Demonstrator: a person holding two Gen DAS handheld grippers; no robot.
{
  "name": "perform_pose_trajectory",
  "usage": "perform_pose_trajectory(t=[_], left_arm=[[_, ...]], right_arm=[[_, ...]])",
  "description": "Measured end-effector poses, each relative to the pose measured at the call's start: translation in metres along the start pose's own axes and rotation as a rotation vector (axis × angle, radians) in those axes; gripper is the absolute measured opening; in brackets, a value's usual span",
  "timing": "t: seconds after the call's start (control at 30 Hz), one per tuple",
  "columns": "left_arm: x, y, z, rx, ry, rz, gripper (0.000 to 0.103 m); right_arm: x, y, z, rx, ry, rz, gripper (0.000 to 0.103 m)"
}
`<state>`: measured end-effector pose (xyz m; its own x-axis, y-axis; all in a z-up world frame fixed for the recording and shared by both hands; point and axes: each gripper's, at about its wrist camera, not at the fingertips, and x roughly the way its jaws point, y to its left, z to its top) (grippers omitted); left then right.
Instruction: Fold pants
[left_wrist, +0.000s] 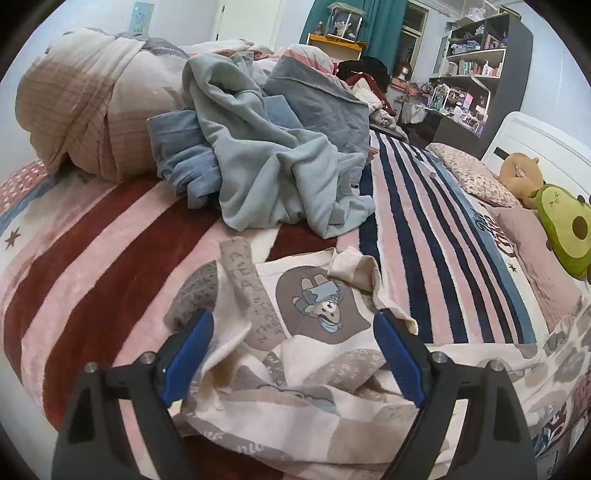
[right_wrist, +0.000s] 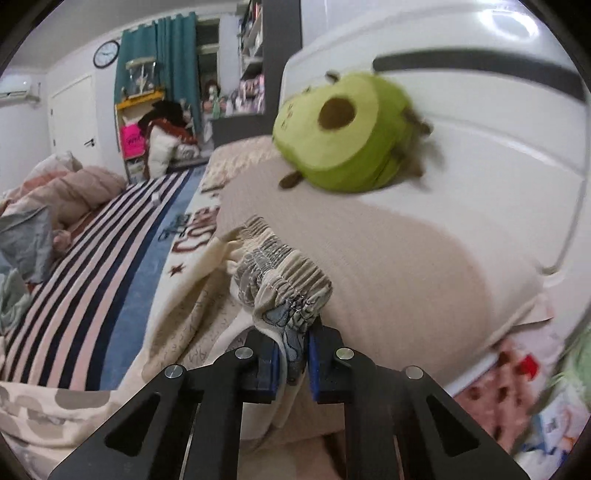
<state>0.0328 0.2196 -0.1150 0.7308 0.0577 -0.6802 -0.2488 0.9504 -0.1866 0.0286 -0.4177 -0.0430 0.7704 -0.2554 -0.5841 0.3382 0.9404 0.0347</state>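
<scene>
The pants (left_wrist: 314, 314) are cream with grey patches and a cartoon print, and lie crumpled on the striped blanket (left_wrist: 424, 221). My left gripper (left_wrist: 293, 356) is open, its blue pads either side of the crumpled leg fabric, just above it. My right gripper (right_wrist: 291, 360) is shut on the pants' elastic waistband (right_wrist: 284, 280), which bunches up in front of the pink pillow (right_wrist: 388, 258). The rest of the pants trail down to the left in the right wrist view (right_wrist: 192, 302).
A heap of light blue clothes (left_wrist: 266, 158) and a rolled duvet (left_wrist: 85, 107) lie at the far side of the bed. An avocado plush (right_wrist: 343, 136) rests on the pillow against the white headboard (right_wrist: 498, 110). Shelves (left_wrist: 476, 62) stand beyond the bed.
</scene>
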Motion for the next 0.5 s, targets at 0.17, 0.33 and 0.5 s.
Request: perform_pose_trajectory(t=[0.17,0.33,0.5], left_arm=[[-0.001,0.001,-0.001,0.01,0.004,-0.005,0.086],[-0.005,0.004,-0.001,0.019,0.002,-0.017,0.086],[-0.007,0.009,0.004,0.012,0.006,-0.031,0.086]], right_arm=[[-0.03,-0.034,-0.005,0.059,-0.006,-0.063,0.006],[-0.031,-0.062,-0.024,0.08,0.076,-0.143,0.007],[-0.024,-0.058,-0.036,0.028,0.109,-0.165,0.019]])
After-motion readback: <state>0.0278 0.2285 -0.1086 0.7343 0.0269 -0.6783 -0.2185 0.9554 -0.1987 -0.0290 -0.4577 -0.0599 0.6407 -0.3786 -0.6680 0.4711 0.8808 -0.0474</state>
